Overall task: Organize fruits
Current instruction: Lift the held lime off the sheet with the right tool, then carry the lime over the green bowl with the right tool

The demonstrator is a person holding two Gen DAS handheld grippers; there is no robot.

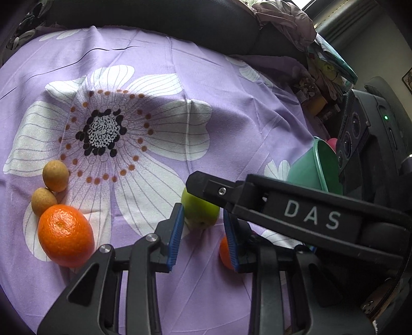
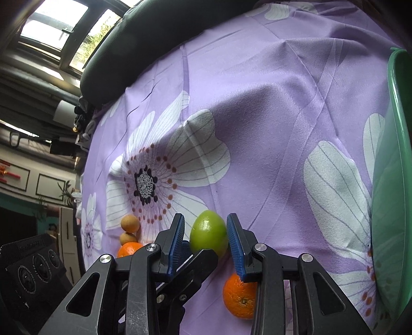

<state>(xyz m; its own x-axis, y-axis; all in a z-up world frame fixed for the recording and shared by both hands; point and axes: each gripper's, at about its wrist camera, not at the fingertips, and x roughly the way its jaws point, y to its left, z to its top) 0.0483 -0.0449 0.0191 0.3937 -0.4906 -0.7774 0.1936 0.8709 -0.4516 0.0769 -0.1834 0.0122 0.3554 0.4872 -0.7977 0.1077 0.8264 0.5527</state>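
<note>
A green fruit (image 1: 199, 212) lies on the purple flowered cloth (image 1: 206, 77), between the open fingers of my left gripper (image 1: 203, 221). My right gripper (image 2: 206, 232) is open too, its blue pads either side of the same green fruit (image 2: 208, 235); its black finger crosses the left wrist view. A small orange (image 2: 239, 300) lies under the right finger, also seen in the left wrist view (image 1: 225, 253). A bigger orange (image 1: 65, 235) and two brown longans (image 1: 55, 175) (image 1: 42, 201) lie at the left. A green bowl (image 1: 316, 170) stands tilted at the right, a pink thing inside.
The bowl's rim (image 2: 397, 154) fills the right edge of the right wrist view. A black cushion (image 1: 154, 18) borders the cloth's far side. Cluttered items (image 1: 322, 77) and a black device (image 1: 370, 134) stand at the far right.
</note>
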